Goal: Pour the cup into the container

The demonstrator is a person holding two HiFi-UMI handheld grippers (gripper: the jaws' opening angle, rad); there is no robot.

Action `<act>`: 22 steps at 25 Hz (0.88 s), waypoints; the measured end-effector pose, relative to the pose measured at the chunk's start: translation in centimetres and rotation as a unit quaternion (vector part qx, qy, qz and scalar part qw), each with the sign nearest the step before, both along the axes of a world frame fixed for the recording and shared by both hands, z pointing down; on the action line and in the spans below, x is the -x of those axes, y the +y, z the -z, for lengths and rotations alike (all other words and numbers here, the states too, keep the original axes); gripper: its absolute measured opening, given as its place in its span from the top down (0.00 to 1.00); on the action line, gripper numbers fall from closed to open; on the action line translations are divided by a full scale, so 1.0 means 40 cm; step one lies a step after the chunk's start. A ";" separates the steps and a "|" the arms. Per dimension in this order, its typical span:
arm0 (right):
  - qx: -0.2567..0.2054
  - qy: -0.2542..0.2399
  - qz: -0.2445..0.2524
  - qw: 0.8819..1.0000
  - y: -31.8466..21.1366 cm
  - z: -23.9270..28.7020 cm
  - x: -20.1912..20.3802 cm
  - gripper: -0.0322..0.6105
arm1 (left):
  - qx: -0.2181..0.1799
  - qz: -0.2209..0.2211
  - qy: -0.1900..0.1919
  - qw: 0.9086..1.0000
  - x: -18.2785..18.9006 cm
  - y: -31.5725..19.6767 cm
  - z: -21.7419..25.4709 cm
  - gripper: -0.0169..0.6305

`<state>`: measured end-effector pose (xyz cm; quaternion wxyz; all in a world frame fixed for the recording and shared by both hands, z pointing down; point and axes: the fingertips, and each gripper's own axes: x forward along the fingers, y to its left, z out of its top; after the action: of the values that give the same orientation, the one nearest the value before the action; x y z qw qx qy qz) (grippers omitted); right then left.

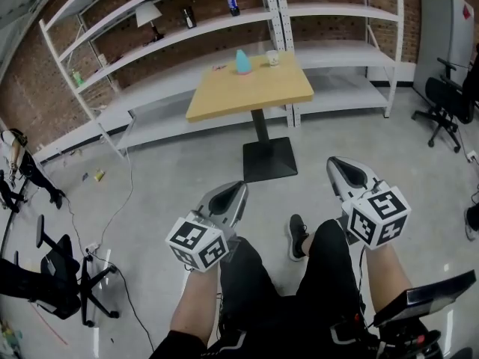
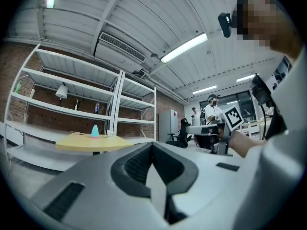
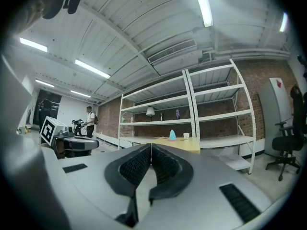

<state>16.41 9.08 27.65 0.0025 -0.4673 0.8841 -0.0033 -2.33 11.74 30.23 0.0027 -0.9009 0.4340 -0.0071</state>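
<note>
A small white cup point(image 1: 272, 57) and a turquoise cone-shaped container point(image 1: 243, 62) stand at the far end of a yellow table point(image 1: 251, 90), well ahead of me. Both grippers are held level over the floor in front of my legs, far short of the table. My left gripper point(image 1: 238, 188) is shut with nothing in it; its jaws meet at their tips point(image 2: 153, 145). My right gripper point(image 1: 334, 163) is shut and empty too, jaws touching point(image 3: 151, 146). The container point(image 2: 95, 131) point(image 3: 172, 135) and the cup point(image 3: 186, 136) show small beyond the jaws.
White metal shelving point(image 1: 187, 32) runs along the brick wall behind the table, with a lamp point(image 1: 149, 15) and bottles on it. Office chairs stand at the left point(image 1: 63, 275) and right point(image 1: 443, 103). A cable point(image 1: 120, 208) trails over the floor. People stand in the background point(image 2: 213, 111).
</note>
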 end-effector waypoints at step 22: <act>-0.005 0.007 0.005 1.000 -0.827 0.029 0.104 0.95 | -0.012 -0.002 0.020 1.000 0.105 -0.833 0.038 0.98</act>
<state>12.25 -23.98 26.48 -0.0009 -0.4631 0.8863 0.0043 -6.51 -21.57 28.69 0.0050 -0.9015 0.4326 0.0159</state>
